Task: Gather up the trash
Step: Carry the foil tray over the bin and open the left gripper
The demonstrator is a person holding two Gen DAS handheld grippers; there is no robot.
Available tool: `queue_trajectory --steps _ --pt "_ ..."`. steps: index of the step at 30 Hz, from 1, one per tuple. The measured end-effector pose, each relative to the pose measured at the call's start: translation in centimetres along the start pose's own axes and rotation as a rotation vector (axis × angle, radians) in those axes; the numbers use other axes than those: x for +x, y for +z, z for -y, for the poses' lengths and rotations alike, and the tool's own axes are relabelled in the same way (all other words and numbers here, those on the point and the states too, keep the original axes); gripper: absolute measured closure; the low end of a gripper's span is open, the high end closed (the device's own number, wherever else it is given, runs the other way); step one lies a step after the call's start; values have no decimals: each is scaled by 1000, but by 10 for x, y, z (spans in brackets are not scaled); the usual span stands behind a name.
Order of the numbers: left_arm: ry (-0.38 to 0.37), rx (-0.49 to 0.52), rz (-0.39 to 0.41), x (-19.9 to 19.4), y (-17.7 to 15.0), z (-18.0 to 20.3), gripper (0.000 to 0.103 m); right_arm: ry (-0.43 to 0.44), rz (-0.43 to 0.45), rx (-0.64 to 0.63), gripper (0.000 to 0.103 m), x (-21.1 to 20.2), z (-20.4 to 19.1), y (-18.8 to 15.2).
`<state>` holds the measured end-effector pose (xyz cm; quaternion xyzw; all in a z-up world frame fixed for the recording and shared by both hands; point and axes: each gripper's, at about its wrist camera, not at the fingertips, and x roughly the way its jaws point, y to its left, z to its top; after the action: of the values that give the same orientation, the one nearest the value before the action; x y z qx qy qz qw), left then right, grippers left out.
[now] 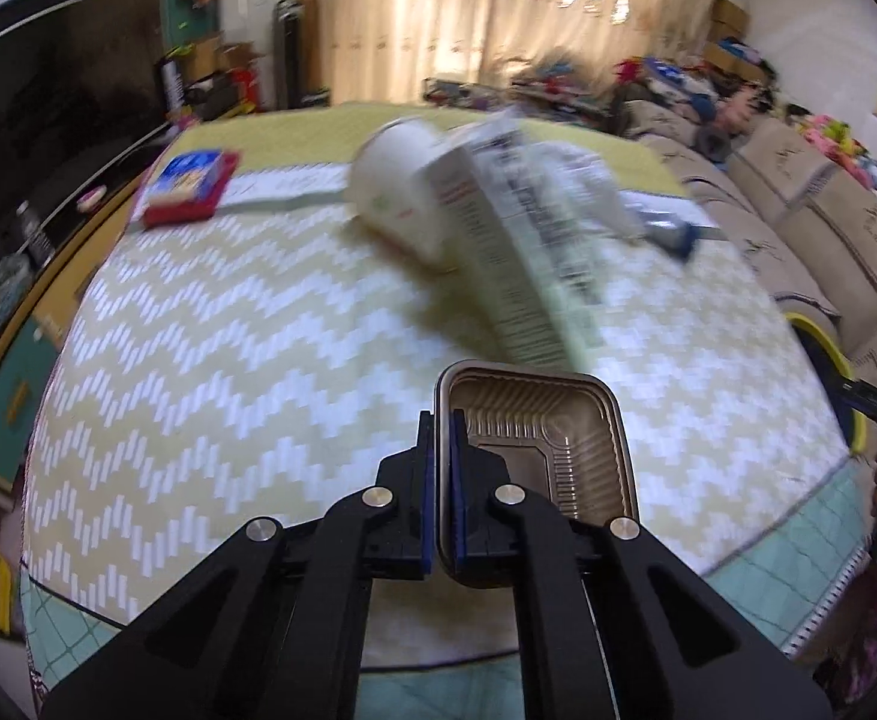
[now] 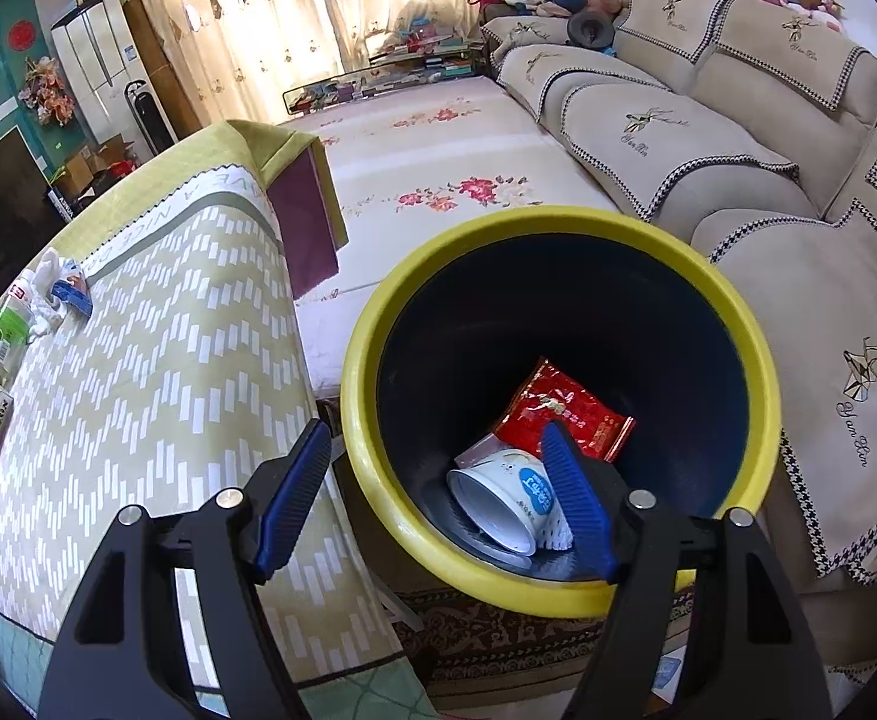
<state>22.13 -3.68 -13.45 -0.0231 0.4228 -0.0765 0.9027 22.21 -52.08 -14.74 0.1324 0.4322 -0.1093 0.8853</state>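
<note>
**Tray pinched, bin waiting**

We have the brown plastic tray by its left wall, the left tool clenched on that thin rim at the near edge of the tabletop. We judge the pick-up step is in hand; next the tray must be lifted and carried toward four o'clock, where the yellow-rimmed bin stands. The right tool straddles the bin's near rim, one finger in, one out; we cannot tell whether it grips. Inside lie a white cup and a red wrapper. At twelve o'clock, a tipped paper cup and a carton are motion-blurred; the carton's print is unreadable.
</note>
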Motion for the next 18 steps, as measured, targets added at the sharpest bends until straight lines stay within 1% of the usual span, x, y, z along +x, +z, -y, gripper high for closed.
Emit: queue_trajectory --steps 3,8,14,18 --pt "-58 54 18 -9 6 28 98 -6 19 7 34 -9 5 -1" --pt "-208 170 26 -14 22 93 98 -15 61 25 34 -28 18 -3" --pt "-310 330 43 -7 43 185 98 -46 102 50 31 -51 44 -11" --pt "-388 402 19 8 51 244 98 -67 112 93 31 -60 69 -19"
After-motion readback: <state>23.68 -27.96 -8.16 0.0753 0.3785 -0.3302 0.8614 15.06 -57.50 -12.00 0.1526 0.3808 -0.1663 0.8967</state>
